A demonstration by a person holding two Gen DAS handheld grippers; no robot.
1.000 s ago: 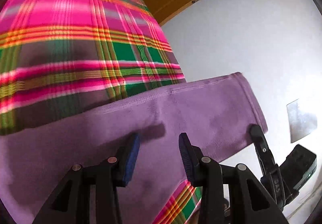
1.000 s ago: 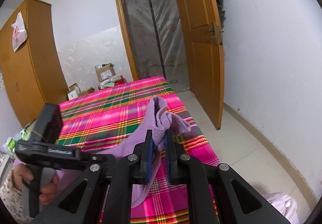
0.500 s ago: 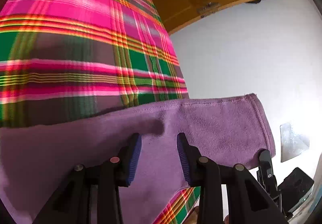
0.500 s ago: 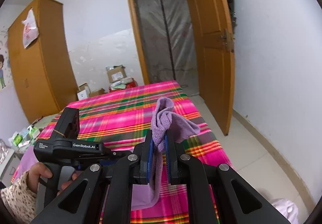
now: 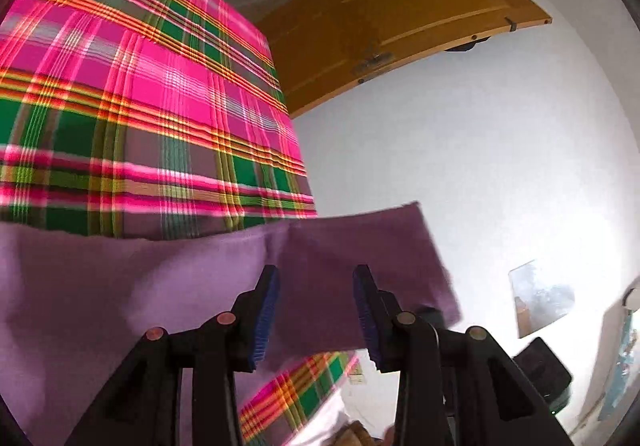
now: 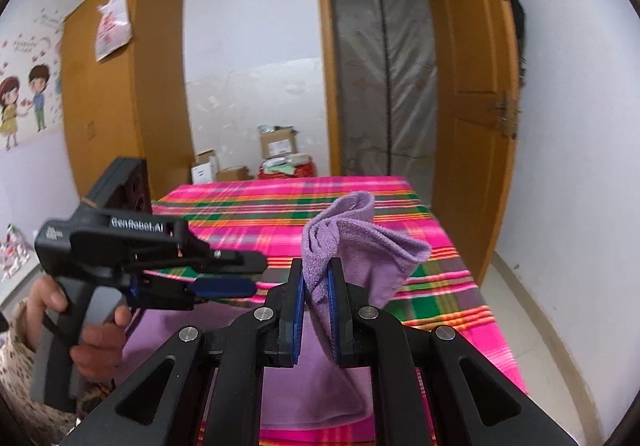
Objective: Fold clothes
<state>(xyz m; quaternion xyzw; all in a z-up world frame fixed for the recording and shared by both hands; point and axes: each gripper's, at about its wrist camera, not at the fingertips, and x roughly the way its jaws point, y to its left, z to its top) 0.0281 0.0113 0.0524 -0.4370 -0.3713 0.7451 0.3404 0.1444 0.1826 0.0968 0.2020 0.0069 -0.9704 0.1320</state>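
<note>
A purple fleece garment (image 6: 352, 246) hangs over the pink plaid bed (image 6: 288, 209). My right gripper (image 6: 316, 270) is shut on a bunched edge of it and holds that edge up above the bed. In the left wrist view the same garment (image 5: 120, 286) stretches below and ahead of my left gripper (image 5: 316, 278), which is open, with cloth lying between and under its blue pads (image 5: 266, 310). The left gripper also shows in the right wrist view (image 6: 224, 278), held in a hand at the left, jaws apart above the cloth.
The plaid bed (image 5: 140, 105) fills the room's middle. A wooden door (image 6: 476, 117) stands open at the right, a wardrobe (image 6: 120, 93) at the left, and cardboard boxes (image 6: 276, 143) behind the bed. White wall and pale floor (image 6: 552, 326) lie to the right.
My right gripper has lifted the pinched purple edge higher. My left gripper has moved along the garment, and the cloth's far end now folds over in front of it.
</note>
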